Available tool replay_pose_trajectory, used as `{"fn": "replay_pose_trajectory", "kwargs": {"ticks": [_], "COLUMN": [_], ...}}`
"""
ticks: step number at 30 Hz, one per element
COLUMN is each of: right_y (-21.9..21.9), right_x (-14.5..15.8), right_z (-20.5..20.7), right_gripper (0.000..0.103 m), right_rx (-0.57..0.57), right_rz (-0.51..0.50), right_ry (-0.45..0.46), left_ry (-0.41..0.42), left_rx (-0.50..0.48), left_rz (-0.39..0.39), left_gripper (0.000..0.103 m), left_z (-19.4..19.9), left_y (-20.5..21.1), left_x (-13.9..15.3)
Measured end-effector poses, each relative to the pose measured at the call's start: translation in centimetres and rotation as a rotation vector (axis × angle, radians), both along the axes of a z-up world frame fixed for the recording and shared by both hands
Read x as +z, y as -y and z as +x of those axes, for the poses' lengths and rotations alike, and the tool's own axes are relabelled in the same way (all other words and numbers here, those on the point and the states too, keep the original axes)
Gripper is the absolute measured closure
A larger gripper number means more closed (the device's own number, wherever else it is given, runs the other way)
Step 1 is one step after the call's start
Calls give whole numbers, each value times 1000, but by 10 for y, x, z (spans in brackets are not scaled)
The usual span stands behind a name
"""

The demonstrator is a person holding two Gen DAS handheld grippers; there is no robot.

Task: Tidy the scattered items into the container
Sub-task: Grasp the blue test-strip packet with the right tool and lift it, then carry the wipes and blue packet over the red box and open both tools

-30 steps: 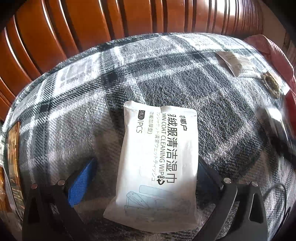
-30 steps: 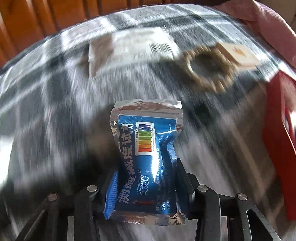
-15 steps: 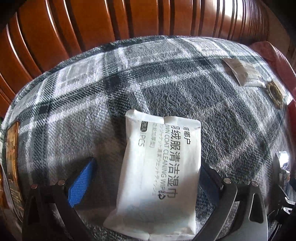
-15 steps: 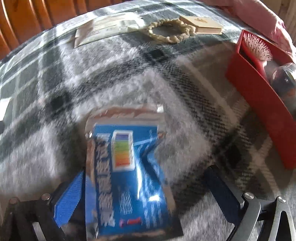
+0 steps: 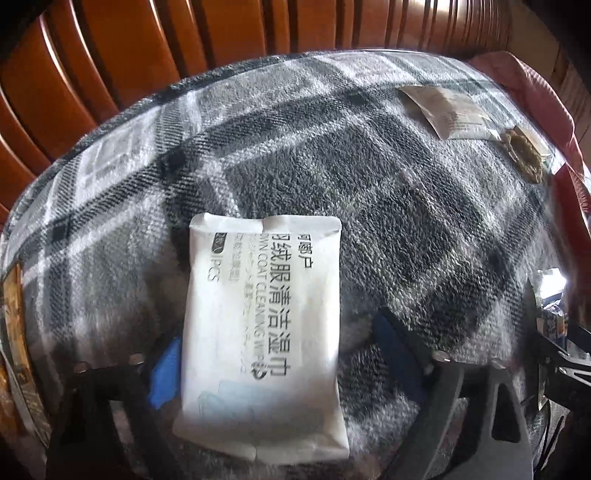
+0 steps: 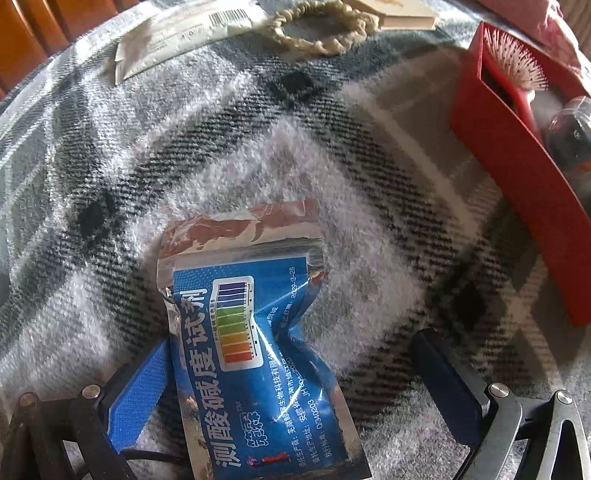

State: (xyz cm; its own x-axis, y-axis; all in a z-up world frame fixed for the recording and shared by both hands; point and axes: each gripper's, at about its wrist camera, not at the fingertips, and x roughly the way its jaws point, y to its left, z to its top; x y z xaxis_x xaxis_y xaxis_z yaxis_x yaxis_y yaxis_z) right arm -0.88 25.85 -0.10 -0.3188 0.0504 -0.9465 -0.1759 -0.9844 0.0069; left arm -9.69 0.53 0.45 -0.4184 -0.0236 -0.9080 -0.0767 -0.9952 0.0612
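A white wipes packet [image 5: 264,325] lies on the plaid blanket [image 5: 295,155] between the spread fingers of my open left gripper [image 5: 280,354]; its left edge lies against the left pad. A blue foil test-strip pouch [image 6: 255,354] lies on the blanket between the wide-open fingers of my right gripper [image 6: 295,384], next to the left pad and apart from the right one. The red container [image 6: 517,147] stands at the right, holding a hairbrush [image 6: 517,62] and a bottle [image 6: 572,133].
A pale sachet [image 6: 184,37], a braided ring [image 6: 317,29] and a small wooden box [image 6: 399,13] lie at the blanket's far side; the sachet [image 5: 448,110] and ring [image 5: 522,155] also show in the left wrist view. Wooden slats [image 5: 184,44] stand behind. Pink cloth [image 5: 535,85] lies far right.
My right gripper has opened and let go of the blue pouch, which now lies on the blanket. My left gripper has narrowed around the white packet.
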Motion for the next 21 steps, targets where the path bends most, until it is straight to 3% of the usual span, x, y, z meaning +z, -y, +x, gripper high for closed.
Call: {"fn": "replay_pose_trajectory", "kwargs": {"ticks": [2, 6, 8, 11, 16, 21], "right_y": [1, 4, 11, 20, 23, -30], "right_x": [1, 6, 13, 18, 36, 78], "right_z": [-2, 0, 5, 12, 25, 38], "right_gripper": [0, 12, 40, 50, 58, 61], "right_rx": [-8, -20, 8, 57, 83, -104], "right_rz": [2, 4, 3, 18, 39, -88], "right_ry": [16, 32, 23, 22, -39, -162], "left_ry": [-34, -72, -73, -48, -42, -106], "left_rx": [29, 56, 71, 86, 17, -88], "left_rz": [-11, -31, -48, -59, 10, 111], "left_gripper": [31, 37, 39, 41, 41, 41], "left_z": [7, 17, 20, 25, 49, 61], "left_y": [1, -4, -5, -11, -39, -93], "left_x": [2, 3, 4, 8, 28, 70]}}
